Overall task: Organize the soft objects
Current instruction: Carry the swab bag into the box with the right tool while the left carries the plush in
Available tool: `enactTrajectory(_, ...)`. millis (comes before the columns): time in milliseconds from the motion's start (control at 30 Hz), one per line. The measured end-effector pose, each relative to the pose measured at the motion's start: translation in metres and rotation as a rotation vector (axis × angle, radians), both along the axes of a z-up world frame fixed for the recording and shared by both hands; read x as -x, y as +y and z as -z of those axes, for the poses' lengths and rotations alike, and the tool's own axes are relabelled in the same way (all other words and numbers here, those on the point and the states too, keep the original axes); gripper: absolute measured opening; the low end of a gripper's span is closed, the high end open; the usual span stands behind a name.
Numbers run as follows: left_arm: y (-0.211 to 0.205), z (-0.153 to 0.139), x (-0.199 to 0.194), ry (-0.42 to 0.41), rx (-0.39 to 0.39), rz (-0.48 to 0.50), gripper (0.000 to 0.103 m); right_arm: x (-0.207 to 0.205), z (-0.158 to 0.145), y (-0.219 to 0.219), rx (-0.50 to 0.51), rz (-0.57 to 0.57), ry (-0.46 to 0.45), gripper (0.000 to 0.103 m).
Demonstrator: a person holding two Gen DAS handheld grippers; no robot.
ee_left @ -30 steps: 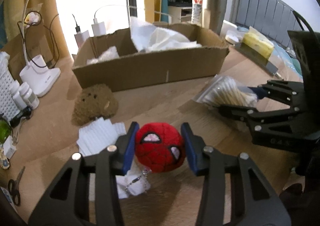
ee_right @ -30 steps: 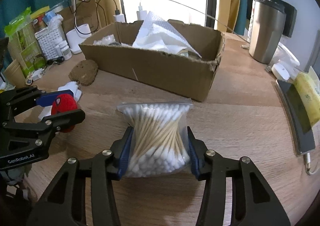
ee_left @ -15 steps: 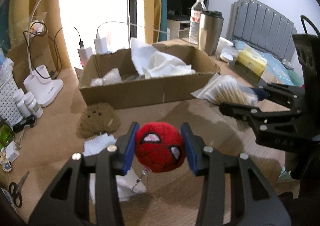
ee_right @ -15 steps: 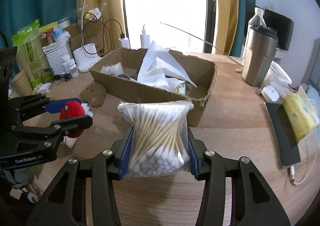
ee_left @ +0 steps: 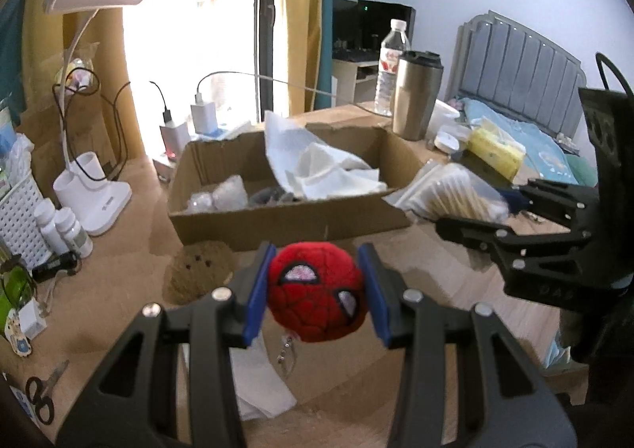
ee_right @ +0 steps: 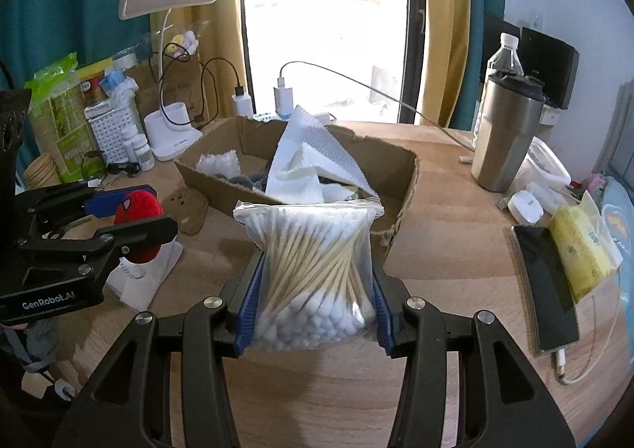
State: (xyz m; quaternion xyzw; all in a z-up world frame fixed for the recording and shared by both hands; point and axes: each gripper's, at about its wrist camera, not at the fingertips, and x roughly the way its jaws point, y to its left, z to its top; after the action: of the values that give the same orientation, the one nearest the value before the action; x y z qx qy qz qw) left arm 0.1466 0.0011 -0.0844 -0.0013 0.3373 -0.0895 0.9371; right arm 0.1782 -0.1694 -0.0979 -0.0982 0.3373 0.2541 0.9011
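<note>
Left gripper (ee_left: 317, 285) is pinching the plush ball (ee_left: 315, 291), right gripper (ee_right: 315, 285) is squeezing the swab bag (ee_right: 313, 269); both are hanging just short of the box (ee_left: 277, 218). Both look light and squashy; bag film probably slippery, so mid-body grips are suiting them.

My left gripper (ee_left: 317, 289), matt black plastic, holds a fuzzy red cloth plush ball (ee_left: 316, 291). My right gripper (ee_right: 315, 305) holds a glossy clear plastic bag of cotton swabs (ee_right: 313, 269). Cardboard box (ee_right: 400, 166): matt, rough-edged. Table (ee_right: 447, 250): smooth wood.
</note>
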Motion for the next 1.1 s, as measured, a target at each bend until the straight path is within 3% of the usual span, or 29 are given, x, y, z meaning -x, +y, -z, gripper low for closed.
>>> enactTrajectory(600, 0.019, -0.019, -0.030, -0.031, 0.049, -0.021, 0.045, -0.036, -0.020, 0.002, -0.012, 0.021, -0.030, 0.050)
enactTrajectory(1100, 0.031, -0.019, -0.063, -0.040, 0.068, -0.034, 0.045, -0.068, -0.016, 0.002, -0.016, 0.040, -0.018, 0.050)
